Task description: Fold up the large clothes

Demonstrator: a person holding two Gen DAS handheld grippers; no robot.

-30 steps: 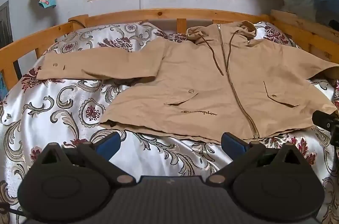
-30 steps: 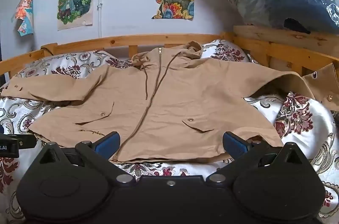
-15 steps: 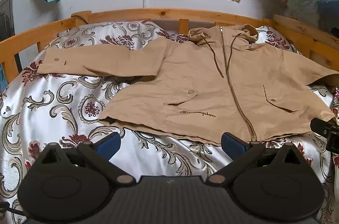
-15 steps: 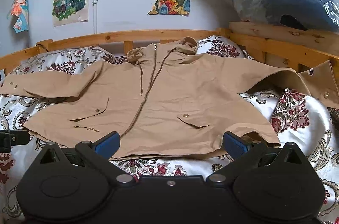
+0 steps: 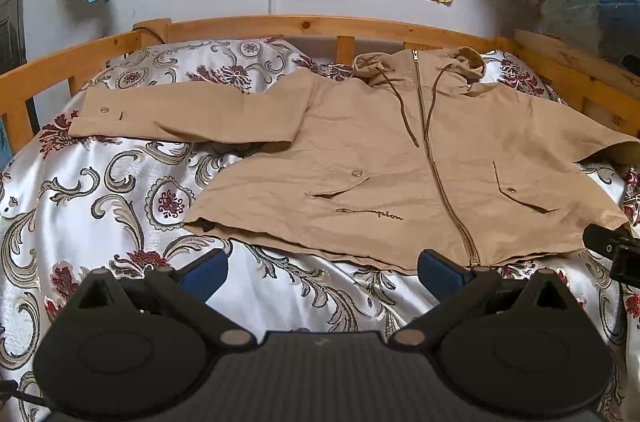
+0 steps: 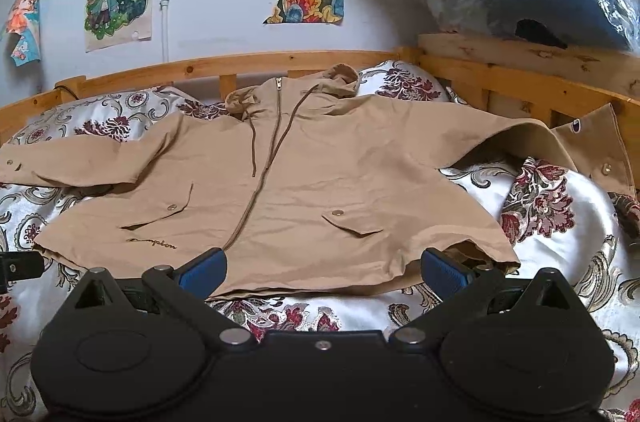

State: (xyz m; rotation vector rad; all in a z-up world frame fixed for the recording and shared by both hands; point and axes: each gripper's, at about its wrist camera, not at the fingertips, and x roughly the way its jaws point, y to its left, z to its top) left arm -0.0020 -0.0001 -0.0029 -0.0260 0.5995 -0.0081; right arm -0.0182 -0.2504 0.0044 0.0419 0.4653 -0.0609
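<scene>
Pre-grasp: both claws open, nothing folded yet.
We see the jacket [image 5: 400, 158] flat on the bed [image 5: 100, 190], face up, zipped, hood toward the headboard, sleeves spread; the right sleeve [image 6: 580, 146] runs off onto the bed rail [image 6: 520, 82]. Left claw [image 5: 322, 272] hovers wide open, short of the hem, near the zipper bottom. Right claw [image 6: 322, 268] is also wide open and empty, over the hem's right half. Our read: we're on approach, first fold not started. Next we need a pinch on hem corner or sleeve, thin fabric only, without grabbing the bed's satin cover. Versus a second ago: both claws sit slightly closer to the hem; the jacket hasn't moved.
</scene>
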